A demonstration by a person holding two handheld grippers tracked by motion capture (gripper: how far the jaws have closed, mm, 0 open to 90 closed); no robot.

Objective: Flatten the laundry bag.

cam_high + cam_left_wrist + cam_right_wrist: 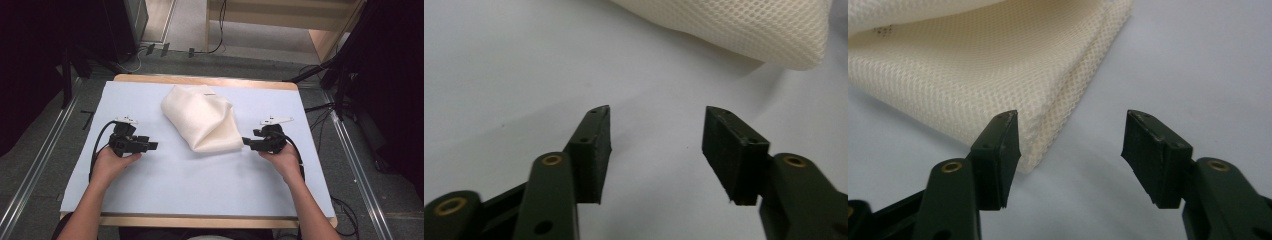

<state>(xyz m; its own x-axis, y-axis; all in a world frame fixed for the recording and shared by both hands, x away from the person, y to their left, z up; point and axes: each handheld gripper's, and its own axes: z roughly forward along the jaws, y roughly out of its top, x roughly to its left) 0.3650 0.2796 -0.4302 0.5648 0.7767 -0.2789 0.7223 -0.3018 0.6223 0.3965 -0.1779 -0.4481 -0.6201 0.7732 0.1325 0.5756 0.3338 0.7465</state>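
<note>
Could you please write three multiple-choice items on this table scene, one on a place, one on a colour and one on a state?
1. Which gripper is nearer the cloth?
A. left gripper
B. right gripper
C. both equally far

2. What colour is the cloth?
A. cream
B. red
C. black

3. How do the left gripper's fingers stand?
A. shut on the cloth
B. shut on nothing
C. open, nothing between them

Key: 1 B, the right gripper is at the cloth's corner while the left gripper is well clear of it. 2 A, cream mesh in every view. 3 C, bare table shows between the fingers.
</note>
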